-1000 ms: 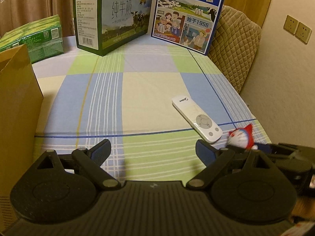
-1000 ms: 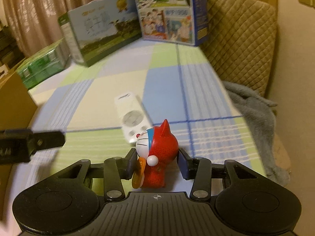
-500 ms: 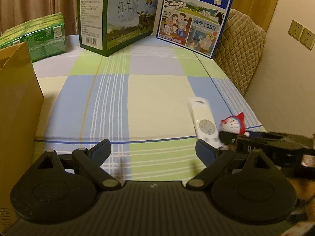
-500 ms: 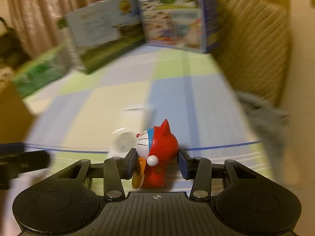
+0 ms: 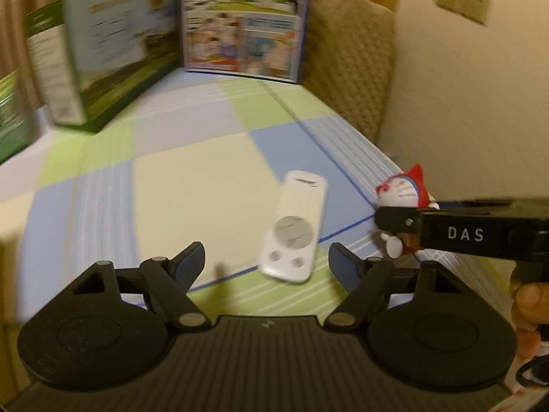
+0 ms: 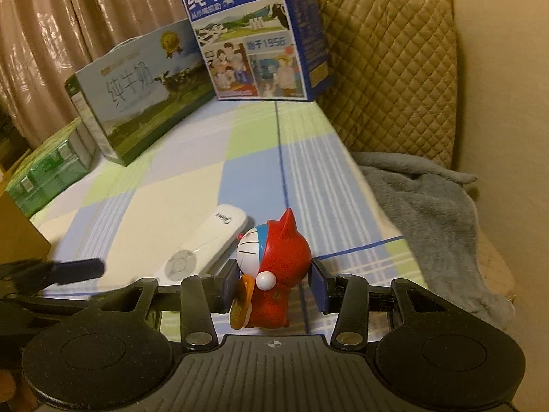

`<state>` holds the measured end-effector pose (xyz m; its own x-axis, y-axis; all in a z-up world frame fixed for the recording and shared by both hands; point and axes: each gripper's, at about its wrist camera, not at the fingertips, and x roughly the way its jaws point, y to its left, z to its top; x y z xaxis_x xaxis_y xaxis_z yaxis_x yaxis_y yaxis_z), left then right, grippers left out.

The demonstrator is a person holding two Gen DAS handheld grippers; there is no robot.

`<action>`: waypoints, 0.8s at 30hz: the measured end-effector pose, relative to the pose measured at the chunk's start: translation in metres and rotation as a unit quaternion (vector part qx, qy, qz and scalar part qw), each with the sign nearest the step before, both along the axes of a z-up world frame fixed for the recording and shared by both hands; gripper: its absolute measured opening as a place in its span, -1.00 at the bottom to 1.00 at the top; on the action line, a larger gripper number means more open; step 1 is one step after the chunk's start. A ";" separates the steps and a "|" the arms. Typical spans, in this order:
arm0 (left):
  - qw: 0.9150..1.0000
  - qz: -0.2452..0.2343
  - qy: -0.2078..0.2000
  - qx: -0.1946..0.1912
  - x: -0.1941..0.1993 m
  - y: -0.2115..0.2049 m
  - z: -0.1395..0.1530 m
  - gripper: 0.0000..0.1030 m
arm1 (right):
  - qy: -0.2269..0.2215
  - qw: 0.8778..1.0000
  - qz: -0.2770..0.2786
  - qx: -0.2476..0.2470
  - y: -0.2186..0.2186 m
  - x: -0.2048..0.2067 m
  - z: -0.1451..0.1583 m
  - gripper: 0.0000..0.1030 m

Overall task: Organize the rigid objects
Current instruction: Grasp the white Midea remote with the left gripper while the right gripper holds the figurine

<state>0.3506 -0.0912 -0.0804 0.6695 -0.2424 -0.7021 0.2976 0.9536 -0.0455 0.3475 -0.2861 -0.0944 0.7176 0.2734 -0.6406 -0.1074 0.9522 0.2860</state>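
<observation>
Checked bedsheet [image 6: 178, 185]; remote [image 6: 206, 247], cartons [image 6: 137, 96], apparently.

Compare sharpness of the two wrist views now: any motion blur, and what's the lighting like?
Left wrist: motion blur smears the milk cartons and the white remote; only the left tool itself is crisp. Right wrist: mostly sharp, carton print legible, red cat figurine clear. Both: dim warm indoor light, fisheye bending at the edges.

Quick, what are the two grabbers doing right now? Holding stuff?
Left gripper: open, jaws have just been closing a little, nothing gripped; the white remote lies ahead of them.
Right gripper: shut on the red cat figurine.
</observation>
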 end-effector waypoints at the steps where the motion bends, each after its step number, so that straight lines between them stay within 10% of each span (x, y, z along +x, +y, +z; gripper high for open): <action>1: 1.000 -0.011 0.000 0.005 0.003 -0.004 -0.003 0.38 | -0.001 1.000 -0.001 -0.006 0.000 -0.001 0.001 -0.20; 13: 0.997 -0.067 0.006 0.031 0.033 -0.028 -0.025 -0.29 | -0.002 0.999 -0.021 -0.029 -0.004 0.003 -0.002 -0.21; 24: 0.999 0.005 0.029 0.017 -0.022 -0.012 -0.022 -0.32 | 0.008 1.000 -0.006 -0.021 0.004 0.001 -0.004 -0.21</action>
